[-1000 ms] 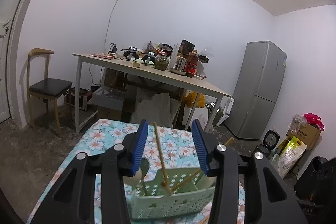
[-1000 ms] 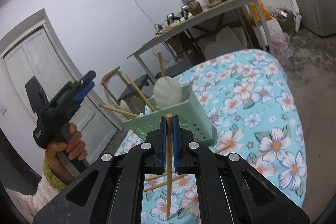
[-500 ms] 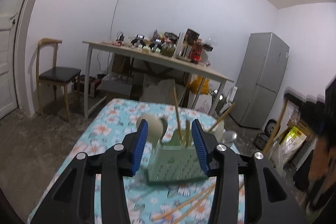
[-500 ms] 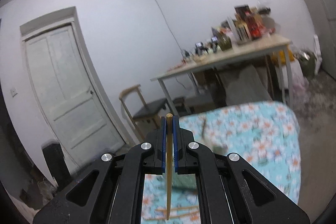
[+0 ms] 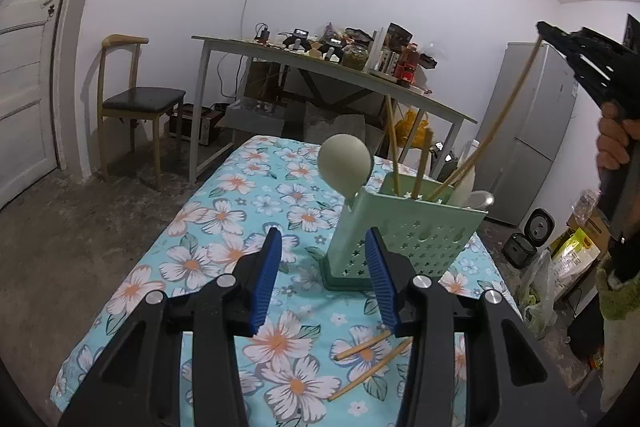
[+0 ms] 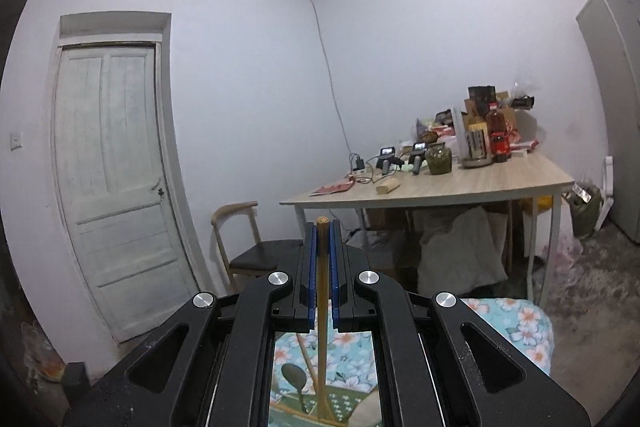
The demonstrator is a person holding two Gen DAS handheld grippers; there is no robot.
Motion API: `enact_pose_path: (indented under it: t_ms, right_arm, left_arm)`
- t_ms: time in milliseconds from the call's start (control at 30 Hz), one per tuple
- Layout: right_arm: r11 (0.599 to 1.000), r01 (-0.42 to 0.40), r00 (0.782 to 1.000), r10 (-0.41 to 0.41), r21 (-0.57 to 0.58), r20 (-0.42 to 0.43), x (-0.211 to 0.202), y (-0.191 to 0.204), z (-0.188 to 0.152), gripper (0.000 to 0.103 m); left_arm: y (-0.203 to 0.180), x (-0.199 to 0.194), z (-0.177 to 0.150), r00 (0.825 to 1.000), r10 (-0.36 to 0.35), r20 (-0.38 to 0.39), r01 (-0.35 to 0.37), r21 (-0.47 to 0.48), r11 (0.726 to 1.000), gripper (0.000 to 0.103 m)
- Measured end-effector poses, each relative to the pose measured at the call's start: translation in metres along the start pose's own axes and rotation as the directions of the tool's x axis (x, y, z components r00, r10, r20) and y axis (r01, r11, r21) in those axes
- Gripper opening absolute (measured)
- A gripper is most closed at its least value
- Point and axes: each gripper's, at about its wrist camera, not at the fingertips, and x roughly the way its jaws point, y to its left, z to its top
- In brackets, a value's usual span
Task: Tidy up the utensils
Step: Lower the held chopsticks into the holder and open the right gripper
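Wooden chopstick point(image 6: 322, 267) is pinched upright in the right gripper point(image 6: 322, 231), high above the green holder point(image 5: 404, 227), while the left gripper point(image 5: 324, 259), jaws apart and empty, sits nearer two chopsticks point(image 5: 370, 355) lying flat on the surface point(image 5: 192, 247).

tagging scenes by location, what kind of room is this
Probably a spare room or storeroom in a home: a grey fridge in the corner, a cluttered work table beside a wooden chair, and bare concrete floor.
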Motion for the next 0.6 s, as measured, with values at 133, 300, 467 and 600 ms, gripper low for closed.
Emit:
enact_pose_path:
  t_ms: [133, 300, 467, 600]
  right_arm:
    - [1.000, 0.013, 1.000, -0.014, -0.015, -0.010, 0.018, -0.001, -0.011, 0.004]
    - [0.998, 0.034, 0.998, -0.037, -0.051, -0.052, 0.033, 0.001, -0.037, 0.004]
    - [0.997, 0.047, 0.992, -0.054, -0.062, -0.116, 0.043, -0.001, -0.064, 0.004]
    - [0.998, 0.036, 0.982, -0.046, -0.057, -0.182, 0.046, 0.000, -0.084, 0.004]
  left_arm:
    - [0.004, -0.002, -0.001, 1.000, 0.006, 0.003, -0.006, -0.003, 1.000, 0.042]
    - [0.006, -0.002, -0.002, 1.000, 0.010, 0.004, -0.010, -0.001, 1.000, 0.042]
    - [0.010, -0.002, -0.003, 1.000, 0.010, 0.003, -0.010, -0.012, 1.000, 0.042]
    - [0.011, -0.001, -0.003, 1.000, 0.009, 0.000, -0.009, -0.017, 1.000, 0.042]
